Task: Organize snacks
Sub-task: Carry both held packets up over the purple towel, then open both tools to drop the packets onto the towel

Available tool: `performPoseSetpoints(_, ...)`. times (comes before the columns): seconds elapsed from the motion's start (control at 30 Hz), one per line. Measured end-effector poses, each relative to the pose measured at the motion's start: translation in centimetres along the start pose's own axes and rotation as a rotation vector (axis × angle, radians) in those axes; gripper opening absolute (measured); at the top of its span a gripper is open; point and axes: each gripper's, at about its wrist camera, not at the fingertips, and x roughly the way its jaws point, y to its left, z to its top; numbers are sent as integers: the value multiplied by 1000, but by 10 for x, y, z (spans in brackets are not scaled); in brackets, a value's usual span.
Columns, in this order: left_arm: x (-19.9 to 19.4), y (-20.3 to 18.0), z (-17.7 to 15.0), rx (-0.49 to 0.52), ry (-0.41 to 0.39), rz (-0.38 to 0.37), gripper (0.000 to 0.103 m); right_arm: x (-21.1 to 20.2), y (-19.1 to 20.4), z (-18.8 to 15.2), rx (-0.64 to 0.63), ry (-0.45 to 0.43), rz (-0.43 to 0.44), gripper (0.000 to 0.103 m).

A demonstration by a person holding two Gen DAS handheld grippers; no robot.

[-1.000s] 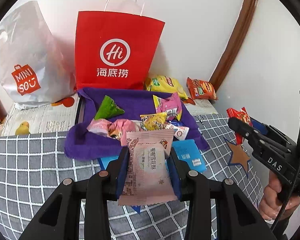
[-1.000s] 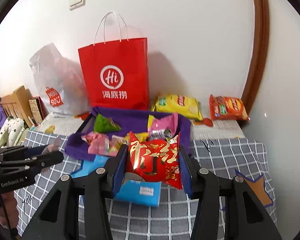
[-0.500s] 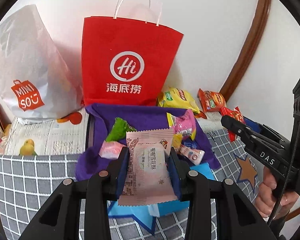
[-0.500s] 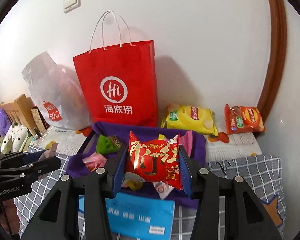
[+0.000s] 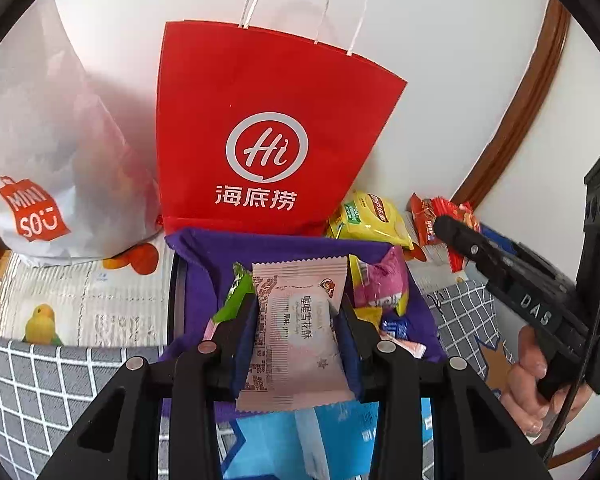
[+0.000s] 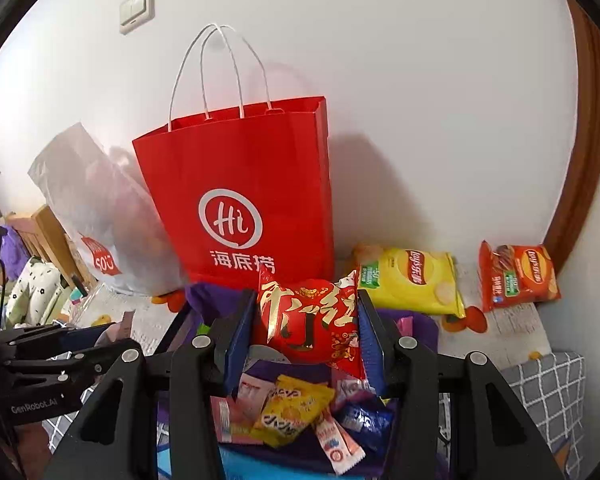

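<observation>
The left gripper [image 5: 297,340] has its jaws clenched on a pale pink snack packet [image 5: 295,332], which stands upright between the blue pads and hangs above a purple cloth-lined tray [image 5: 283,246]. The right gripper [image 6: 306,340] grips a puffy red snack bag with gold lettering [image 6: 310,324], pinched at both sides by its jaws, and holds it above the same tray [image 6: 416,326].

In the tray lie loose snacks: a green packet [image 5: 235,296] at the left, a pink-purple packet [image 5: 380,284] at the right, and, seen from the right wrist, a yellow packet [image 6: 291,408], a small blue one [image 6: 364,420] and a narrow pink-and-white stick [image 6: 338,442].

Behind the tray a red paper bag with white handles [image 5: 267,132] stands upright against the wall. Just to its left sits a white plastic bag with an orange logo [image 5: 47,152]. To its right, by the wall, lie a yellow chip bag [image 6: 412,280] and, further right, an orange-red chip bag [image 6: 516,276], apart from each other.

A blue sheet [image 5: 267,436] lies under the near edge of the tray, on the grey checked cloth [image 5: 39,384] that covers the surface.

In the left wrist view the right gripper [image 5: 460,236] appears at the right, with the person's hand [image 5: 536,384] on its handle.
</observation>
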Motion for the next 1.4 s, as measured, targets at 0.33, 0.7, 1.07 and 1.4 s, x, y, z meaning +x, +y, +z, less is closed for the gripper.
performPoseSetpoints(0.33, 55, 7, 9, -37, 64, -16, 36, 55, -21, -19, 11, 138, 17, 48)
performPoseSetpoints(0.7, 97, 10, 0, -32, 126, 0, 36, 88, -18, -38, -31, 239, 15, 48)
performPoseSetpoints(1.07, 110, 16, -2, -47, 161, 1, 36, 105, -13, -52, -72, 304, -19, 48)
performPoseSetpoints(1.4, 118, 16, -3, -57, 176, 11, 36, 110, -14, -53, -68, 331, -35, 48)
